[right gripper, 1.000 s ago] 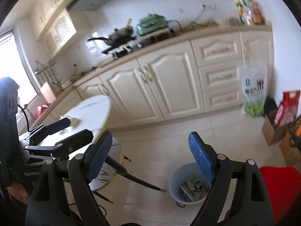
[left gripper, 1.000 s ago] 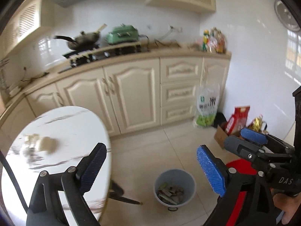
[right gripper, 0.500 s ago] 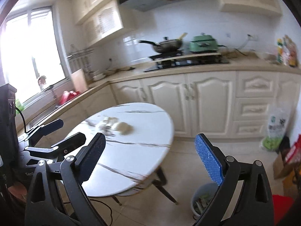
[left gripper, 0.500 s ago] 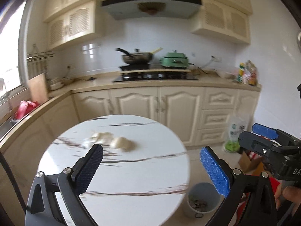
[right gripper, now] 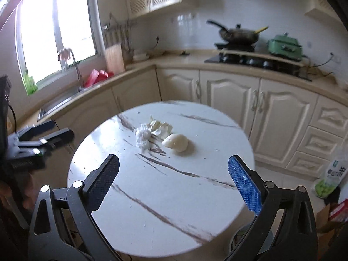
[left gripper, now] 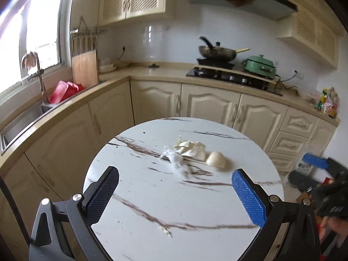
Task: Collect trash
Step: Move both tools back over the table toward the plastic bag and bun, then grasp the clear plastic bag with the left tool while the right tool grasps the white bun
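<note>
Left gripper (left gripper: 174, 192): jaws standing spread wide with nothing between them, having just been opening; blue-padded fingers (left gripper: 248, 198) hanging over the near part of the round marble-patterned table (left gripper: 152, 195) and touching nothing.

Right gripper (right gripper: 173, 177): jaws likewise spread wide and empty, also having just been opening; its fingers (right gripper: 243, 183) hovering above the near half of the same table, clear of the top.

Trash — lying grouped on the far half of the table, well ahead of both grippers:
- crumpled white tissue (right gripper: 142, 138), sitting leftmost and nearest of the three;
- cream crumpled wrapper (right gripper: 161, 127), lying just behind the tissue and touching it;
- pale rounded lump (right gripper: 176, 142), resting just right of the wrapper; what it is cannot be told.

Beyond the table:
- trash bin (right gripper: 239, 235), showing only as a sliver on the floor under the table's near right edge, behind the right gripper's finger;
- cream base cabinets (left gripper: 208, 106) running along the far and left walls;
- hob carrying a dark wok (left gripper: 217, 52), with a green lidded cooker (left gripper: 260, 65) to its right;
- wooden cutting board (left gripper: 84, 69) leaning on the left counter, beside red items at the sink;
- green-and-white bag (right gripper: 330, 178) standing on the floor at far right.
</note>
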Tool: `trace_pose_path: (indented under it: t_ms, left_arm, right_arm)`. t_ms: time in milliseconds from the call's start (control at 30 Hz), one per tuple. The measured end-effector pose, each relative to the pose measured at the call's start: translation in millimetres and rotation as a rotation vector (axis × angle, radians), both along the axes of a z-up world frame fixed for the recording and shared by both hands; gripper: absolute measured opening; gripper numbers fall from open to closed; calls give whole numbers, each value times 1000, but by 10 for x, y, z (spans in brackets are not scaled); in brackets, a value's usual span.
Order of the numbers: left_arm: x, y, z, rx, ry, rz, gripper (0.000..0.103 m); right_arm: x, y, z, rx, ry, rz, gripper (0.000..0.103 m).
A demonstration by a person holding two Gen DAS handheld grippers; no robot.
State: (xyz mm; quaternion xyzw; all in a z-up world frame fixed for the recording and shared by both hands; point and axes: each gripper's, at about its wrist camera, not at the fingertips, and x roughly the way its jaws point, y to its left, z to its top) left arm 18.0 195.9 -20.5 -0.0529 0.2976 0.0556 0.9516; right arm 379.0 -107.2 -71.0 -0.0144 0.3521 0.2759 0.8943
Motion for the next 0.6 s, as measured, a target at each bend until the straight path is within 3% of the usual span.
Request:
trace_pose_path:
  t_ms: [167,400,600]
  left_arm:
    - [283,97,-56,-10,94,-36,102]
    - [928,52,-295,65,219,-73,102]
    - [1443,273,-407,12,301,-56,102]
  right_arm:
    - [552,377,-430,-93,86,34,100]
    - [1110,770,-1007,-161,178,79,99]
    - [1452,924,-1282,-165,216,105,99]
